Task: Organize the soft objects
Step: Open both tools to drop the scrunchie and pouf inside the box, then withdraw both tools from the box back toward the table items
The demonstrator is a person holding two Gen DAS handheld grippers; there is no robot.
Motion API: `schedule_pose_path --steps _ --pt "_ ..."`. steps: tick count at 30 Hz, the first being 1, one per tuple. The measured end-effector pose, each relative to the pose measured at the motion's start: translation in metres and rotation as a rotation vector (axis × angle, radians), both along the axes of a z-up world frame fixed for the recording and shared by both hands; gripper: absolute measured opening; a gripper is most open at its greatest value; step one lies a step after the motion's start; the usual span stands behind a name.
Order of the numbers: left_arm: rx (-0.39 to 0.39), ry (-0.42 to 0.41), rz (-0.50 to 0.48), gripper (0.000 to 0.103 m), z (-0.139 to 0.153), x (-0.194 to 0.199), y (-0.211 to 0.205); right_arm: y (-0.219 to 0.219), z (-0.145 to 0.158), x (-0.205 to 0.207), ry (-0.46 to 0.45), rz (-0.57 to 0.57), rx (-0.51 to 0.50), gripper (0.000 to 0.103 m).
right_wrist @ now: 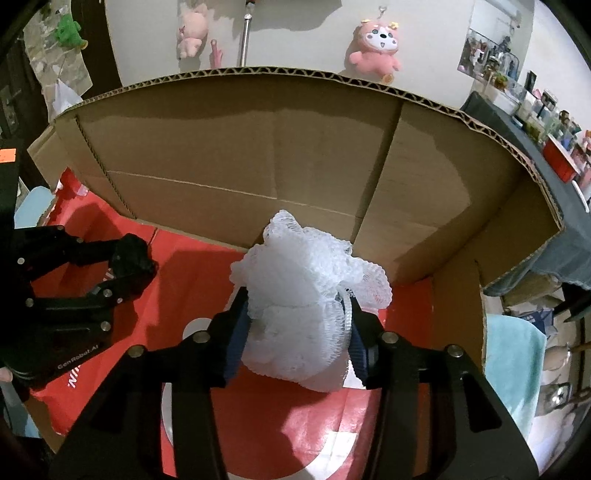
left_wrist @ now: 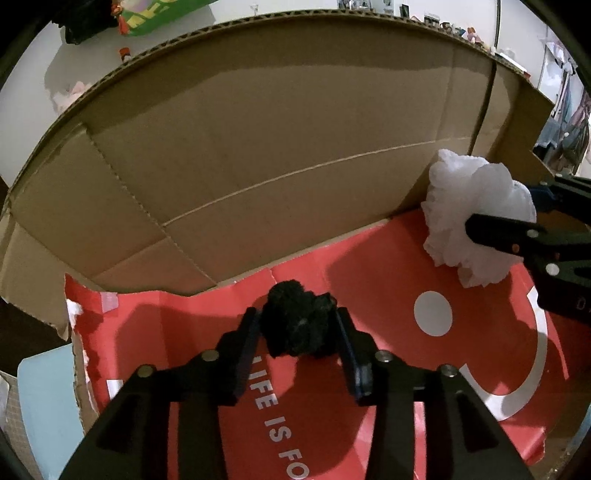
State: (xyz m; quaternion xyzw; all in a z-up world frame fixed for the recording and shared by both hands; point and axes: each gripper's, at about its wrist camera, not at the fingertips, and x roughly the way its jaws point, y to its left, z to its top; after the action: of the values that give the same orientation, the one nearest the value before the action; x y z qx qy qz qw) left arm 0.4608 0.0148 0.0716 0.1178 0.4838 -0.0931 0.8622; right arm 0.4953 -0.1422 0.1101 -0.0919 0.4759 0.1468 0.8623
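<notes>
A black fuzzy puff (left_wrist: 295, 328) rests low over the red printed sheet (left_wrist: 369, 280) that lines the floor of a big cardboard box (left_wrist: 258, 147). My left gripper (left_wrist: 297, 317) has both pads against the puff's sides. A white mesh bath sponge (right_wrist: 306, 280) sits between the pads of my right gripper (right_wrist: 297, 301), bulging out above and below them, close to the box's back wall (right_wrist: 258, 155). The left wrist view shows the sponge (left_wrist: 476, 218) and the right gripper (left_wrist: 509, 206) at right. The right wrist view shows the left gripper (right_wrist: 142, 260) with the puff (right_wrist: 133, 251) at left.
Tall cardboard walls close the box at the back and right. Behind it on the wall hang two pink plush toys (right_wrist: 375, 48) (right_wrist: 192, 37) and a green one (right_wrist: 68, 31). A light blue cloth (right_wrist: 513, 358) lies outside at right, beside a cluttered shelf (right_wrist: 554, 147).
</notes>
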Motion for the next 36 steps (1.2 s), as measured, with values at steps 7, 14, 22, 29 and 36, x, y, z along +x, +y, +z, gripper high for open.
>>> schedule_pose_path --steps 7,14,22,29,36 --pt "0.019 -0.006 -0.005 0.060 0.007 -0.002 0.002 0.000 -0.001 -0.001 -0.002 -0.008 0.002 0.053" --pt "0.024 -0.048 0.004 0.075 0.031 -0.019 0.005 0.000 0.004 -0.006 -0.005 -0.017 0.004 0.062" --pt "-0.022 -0.127 0.025 0.087 0.071 -0.063 0.017 -0.007 0.028 -0.026 -0.020 -0.043 0.029 0.069" --pt "-0.098 -0.244 0.017 0.097 0.110 -0.105 0.007 -0.010 0.074 -0.069 -0.097 -0.041 0.048 0.075" --pt "-0.191 -0.366 0.028 0.103 0.154 -0.169 0.005 -0.022 0.126 -0.134 -0.212 -0.033 0.078 0.082"
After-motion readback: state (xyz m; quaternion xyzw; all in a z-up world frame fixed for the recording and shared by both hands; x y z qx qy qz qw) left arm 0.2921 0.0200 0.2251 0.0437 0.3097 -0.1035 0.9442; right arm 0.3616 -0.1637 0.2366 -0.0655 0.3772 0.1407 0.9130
